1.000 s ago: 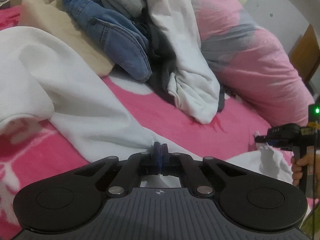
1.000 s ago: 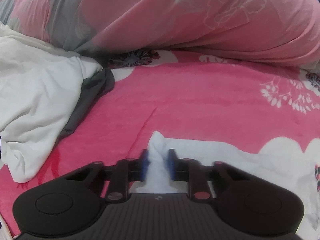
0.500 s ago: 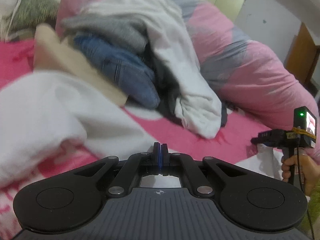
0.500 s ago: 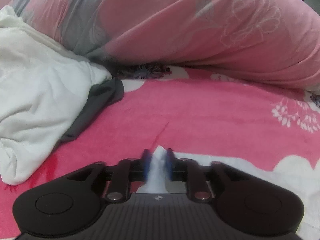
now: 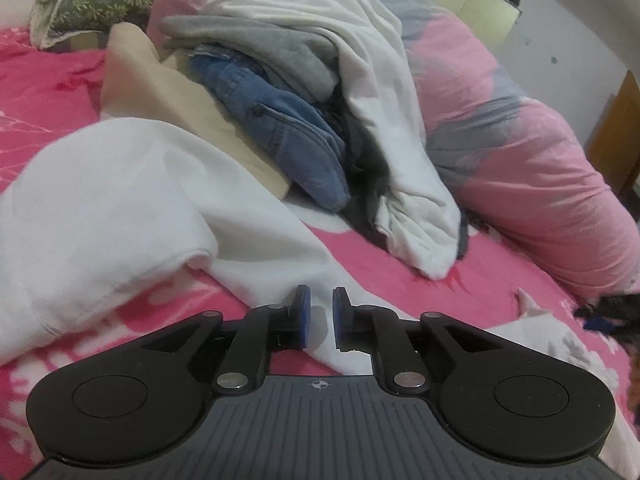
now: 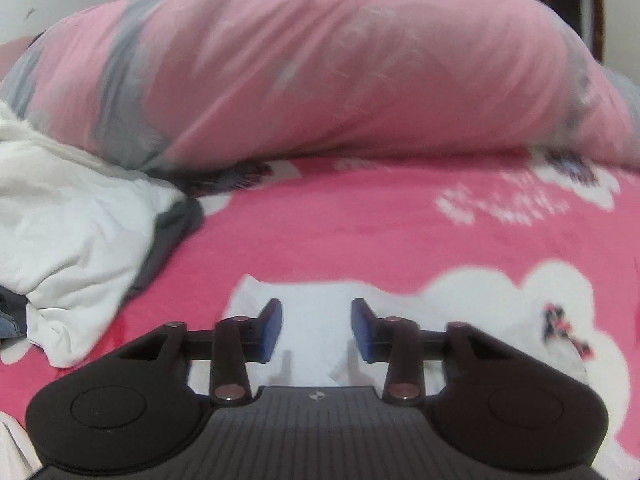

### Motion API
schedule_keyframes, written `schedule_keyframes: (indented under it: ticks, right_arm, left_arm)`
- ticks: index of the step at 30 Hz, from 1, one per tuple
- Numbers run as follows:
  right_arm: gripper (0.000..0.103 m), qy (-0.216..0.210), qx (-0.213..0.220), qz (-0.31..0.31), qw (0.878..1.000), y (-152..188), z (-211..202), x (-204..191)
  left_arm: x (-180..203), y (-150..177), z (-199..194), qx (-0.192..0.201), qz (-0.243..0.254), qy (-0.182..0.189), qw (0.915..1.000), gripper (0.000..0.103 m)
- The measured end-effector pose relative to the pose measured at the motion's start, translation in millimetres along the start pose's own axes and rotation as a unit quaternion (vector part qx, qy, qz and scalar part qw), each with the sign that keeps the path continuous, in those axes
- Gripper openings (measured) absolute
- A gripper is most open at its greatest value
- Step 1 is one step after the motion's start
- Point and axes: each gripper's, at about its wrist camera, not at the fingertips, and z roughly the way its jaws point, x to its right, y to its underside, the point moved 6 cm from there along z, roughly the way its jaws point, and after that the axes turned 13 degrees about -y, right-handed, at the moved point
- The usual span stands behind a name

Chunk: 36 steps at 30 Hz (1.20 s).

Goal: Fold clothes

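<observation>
A white garment (image 5: 132, 184) lies spread on the pink bed, bunched at the left and running as a strip under my left gripper (image 5: 319, 312). That gripper is open, its blue pads a small gap apart, with white cloth showing between and below them. In the right wrist view, the garment's white corner (image 6: 316, 300) lies flat on the bedspread beneath my right gripper (image 6: 316, 326), which stands wide open over it. The right gripper (image 5: 608, 314) shows as a dark blur at the right edge of the left wrist view.
A heap of clothes sits behind: jeans (image 5: 280, 128), a grey top (image 5: 256, 44), a beige piece (image 5: 160, 84) and a white garment (image 5: 384, 112). A pink and grey duvet (image 6: 320, 80) rolls along the far side. The pink floral bedspread (image 6: 380, 236) lies between.
Both grippers have opened and let go of the white garment, which now lies on the bed. The left wrist view has tilted up and back from the pile.
</observation>
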Motion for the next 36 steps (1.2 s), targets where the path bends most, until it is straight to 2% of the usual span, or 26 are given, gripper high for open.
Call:
schedule_keyframes:
  ticks: [3, 6, 8, 13, 21, 24, 26, 28, 30, 33, 35, 36]
  right_arm:
    - [0.032, -0.019, -0.022, 0.007, 1.000, 14.3, -0.5, 11.9]
    - [0.031, -0.045, -0.052, -0.047, 0.997, 33.7, 7.6, 5.6]
    - [0.031, -0.015, -0.074, -0.105, 0.992, 48.1, 17.1, 6.3]
    - [0.030, 0.043, -0.054, -0.106, 0.992, 46.1, 7.3, 21.4]
    - [0.030, -0.015, -0.079, -0.150, 0.985, 64.1, 4.3, -5.0]
    - [0.031, -0.007, -0.073, -0.147, 0.986, 64.1, -0.6, -9.9]
    - [0.031, -0.012, -0.061, -0.141, 0.988, 55.1, -20.7, -21.9]
    - [0.032, -0.022, -0.047, -0.141, 0.989, 45.5, -42.3, -37.6]
    - [0.032, -0.051, -0.029, -0.165, 0.984, 34.5, -69.5, -71.0]
    - [0.036, -0.111, -0.007, -0.211, 0.971, 22.1, -102.0, -135.4]
    - [0.046, -0.153, 0.001, -0.238, 0.959, 17.1, -118.0, -178.8]
    - [0.047, -0.175, -0.003, -0.247, 0.953, 17.5, -120.3, -200.0]
  left_arm:
    - [-1.8, -1.3, 2.1, 0.003, -0.001, -0.009, 1.0000, 0.012]
    - [-2.7, -1.5, 3.2, 0.013, 0.008, -0.023, 0.9996, 0.012]
    - [-4.6, -2.0, 4.9, 0.017, 0.008, -0.036, 0.9992, 0.012]
    - [-15.0, -6.4, 8.5, 0.023, -0.009, -0.063, 0.9977, 0.012]
    - [-15.9, -5.6, 7.6, 0.023, -0.006, -0.069, 0.9974, 0.014]
    - [-14.0, -5.3, 1.3, 0.030, -0.003, -0.065, 0.9974, 0.019]
    - [-10.9, -4.7, -7.0, 0.038, 0.001, -0.057, 0.9976, 0.026]
    - [-7.5, -4.5, -19.2, 0.042, 0.000, -0.037, 0.9984, 0.039]
    - [-7.7, -5.1, -32.1, 0.046, -0.008, -0.015, 0.9988, 0.042]
    - [-17.6, -6.8, -47.1, 0.053, -0.025, -0.004, 0.9982, 0.049]
    - [-26.6, -8.1, -50.7, 0.054, -0.034, -0.007, 0.9979, 0.053]
    - [-30.4, -8.5, -50.1, 0.053, -0.034, -0.011, 0.9980, 0.054]
